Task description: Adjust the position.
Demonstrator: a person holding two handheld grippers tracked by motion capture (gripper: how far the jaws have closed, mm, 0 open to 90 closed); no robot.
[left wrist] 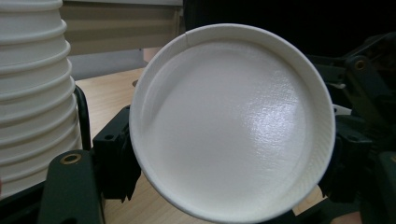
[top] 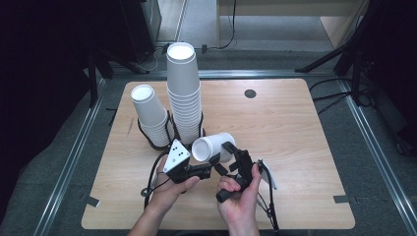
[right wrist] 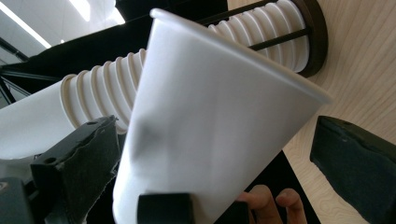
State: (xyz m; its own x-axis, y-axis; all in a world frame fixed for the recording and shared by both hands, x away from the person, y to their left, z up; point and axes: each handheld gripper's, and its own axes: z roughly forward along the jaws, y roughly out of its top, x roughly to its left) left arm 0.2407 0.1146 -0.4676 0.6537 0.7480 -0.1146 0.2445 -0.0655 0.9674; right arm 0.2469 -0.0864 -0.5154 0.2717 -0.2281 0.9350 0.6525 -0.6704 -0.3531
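We see the left claw point(top: 212, 169) pinching a single cup point(top: 213, 147) by its rim above the surface point(top: 295, 132), right claw point(top: 235, 158) spread around it, ungripped; cup pulled, not yet on either stack point(top: 184, 93).

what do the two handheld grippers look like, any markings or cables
Both are black. The left gripper carries a grey three-cornered plate with dark dots; the right gripper has none showing. Thin black cables trail from each. The forearms are bare, no sleeves.
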